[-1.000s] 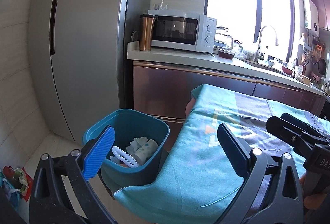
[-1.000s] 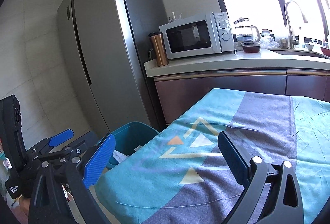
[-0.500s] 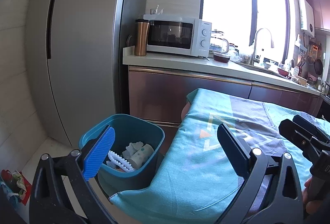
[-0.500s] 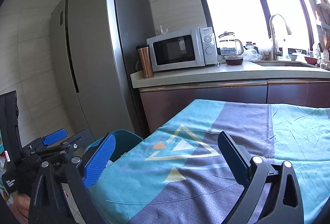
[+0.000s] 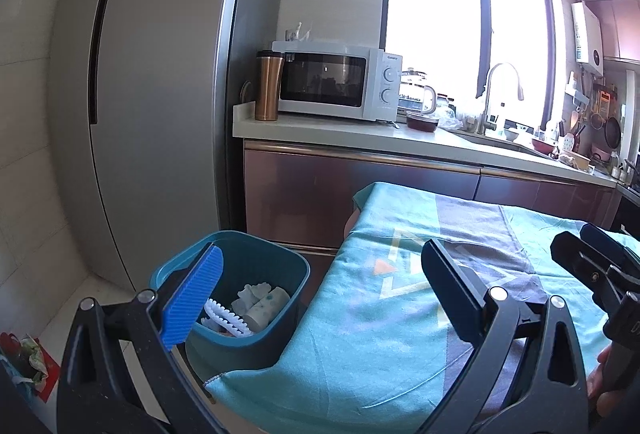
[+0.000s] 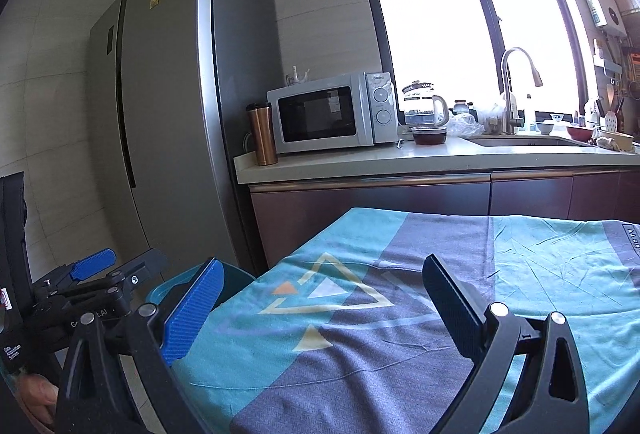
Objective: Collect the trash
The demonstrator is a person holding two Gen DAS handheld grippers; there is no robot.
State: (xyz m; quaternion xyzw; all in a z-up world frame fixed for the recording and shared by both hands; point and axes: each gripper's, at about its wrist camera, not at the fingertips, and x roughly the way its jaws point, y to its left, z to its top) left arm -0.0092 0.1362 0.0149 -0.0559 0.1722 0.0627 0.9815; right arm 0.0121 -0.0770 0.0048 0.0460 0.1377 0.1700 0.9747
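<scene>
Left wrist view: left gripper (image 5: pixel 320 284) spread wide, empty; teal bin (image 5: pixel 240 338) beside tablecloth (image 5: pixel 380 334) holds white trash (image 5: pixel 262 304).
Right wrist view: right gripper (image 6: pixel 322 304) spread wide, empty, over tablecloth; cloth print "Madr", partly cut off; microwave (image 6: pixel 332 114) brand unreadable.

"Data Acquisition System" on left gripper (image 6: pixel 120 270), other lettering illegible
</scene>
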